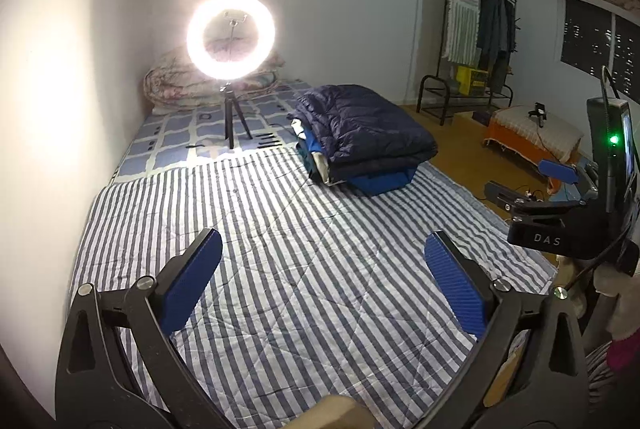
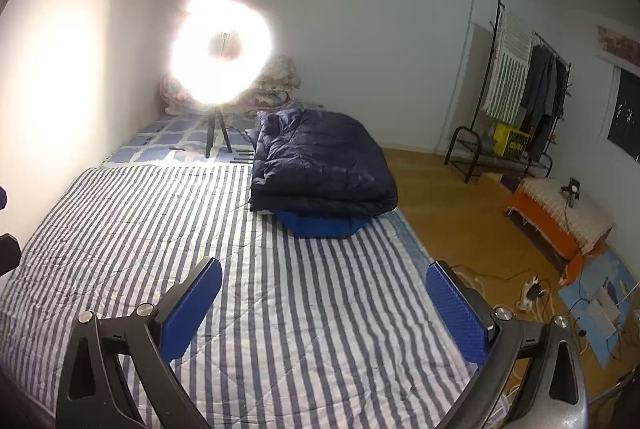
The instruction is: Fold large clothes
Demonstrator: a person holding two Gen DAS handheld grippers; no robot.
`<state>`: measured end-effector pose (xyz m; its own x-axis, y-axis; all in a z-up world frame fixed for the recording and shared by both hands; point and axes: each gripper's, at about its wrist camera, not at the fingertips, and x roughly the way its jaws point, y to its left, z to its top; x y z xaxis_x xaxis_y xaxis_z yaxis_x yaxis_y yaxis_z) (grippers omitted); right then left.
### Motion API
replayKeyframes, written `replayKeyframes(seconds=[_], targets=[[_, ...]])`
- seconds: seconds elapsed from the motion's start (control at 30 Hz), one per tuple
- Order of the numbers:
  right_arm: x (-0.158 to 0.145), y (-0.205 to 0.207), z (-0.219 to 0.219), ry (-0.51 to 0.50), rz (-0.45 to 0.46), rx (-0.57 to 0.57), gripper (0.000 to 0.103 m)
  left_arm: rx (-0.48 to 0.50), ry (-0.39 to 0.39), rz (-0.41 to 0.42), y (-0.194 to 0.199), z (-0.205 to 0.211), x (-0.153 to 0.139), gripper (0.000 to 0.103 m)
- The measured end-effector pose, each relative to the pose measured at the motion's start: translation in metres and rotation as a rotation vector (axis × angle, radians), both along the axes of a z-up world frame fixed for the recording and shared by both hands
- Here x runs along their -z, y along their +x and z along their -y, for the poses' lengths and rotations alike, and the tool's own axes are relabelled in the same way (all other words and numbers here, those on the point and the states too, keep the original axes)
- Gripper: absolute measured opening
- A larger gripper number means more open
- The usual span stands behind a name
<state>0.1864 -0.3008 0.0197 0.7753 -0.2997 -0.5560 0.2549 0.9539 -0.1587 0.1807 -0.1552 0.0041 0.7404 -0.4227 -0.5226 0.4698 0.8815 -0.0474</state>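
The wide bed covered in a blue-and-white striped quilted sheet (image 1: 280,269) is seen filling both wrist views, its near half bare of garments. At the far right corner of that striped sheet, close to the right edge, a stack of folded clothes is found — a large navy quilted puffer coat (image 2: 320,161) laid on top of a royal-blue folded garment (image 2: 320,225), with more folded layers glimpsed beneath in the left view. The coat's long axis is judged to run away from the grippers, roughly along the bed's length.

The relation that matters: the stack lies ahead and slightly right of the left gripper (image 1: 324,285), and almost straight ahead of the right gripper (image 2: 324,309) — the right one is judged the nearer, both well apart from the pile. Both grippers are held over the near edge with jaws spread wide, nothing between the blue pads.

Beyond the striped sheet, a glowing ring light on a small black tripod (image 1: 231,37) is seen standing on the checked bedding near the far left corner.
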Motion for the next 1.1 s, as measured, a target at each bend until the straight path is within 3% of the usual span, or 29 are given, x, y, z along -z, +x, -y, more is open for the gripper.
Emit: replayKeyframes(seconds=[0.53,1.1], targets=[[0.0056,0.0012,0.0003,-0.012,-0.016,0.013,0.103,-0.019,0.077,0.010,-0.0015,0.0089,0.0085,0.103],[0.0097,-0.0010,-0.0019,-0.022,-0.020,0.013,0.103,-0.030,0.037,0.014,-0.0051,0.0055,0.0022,0.103]])
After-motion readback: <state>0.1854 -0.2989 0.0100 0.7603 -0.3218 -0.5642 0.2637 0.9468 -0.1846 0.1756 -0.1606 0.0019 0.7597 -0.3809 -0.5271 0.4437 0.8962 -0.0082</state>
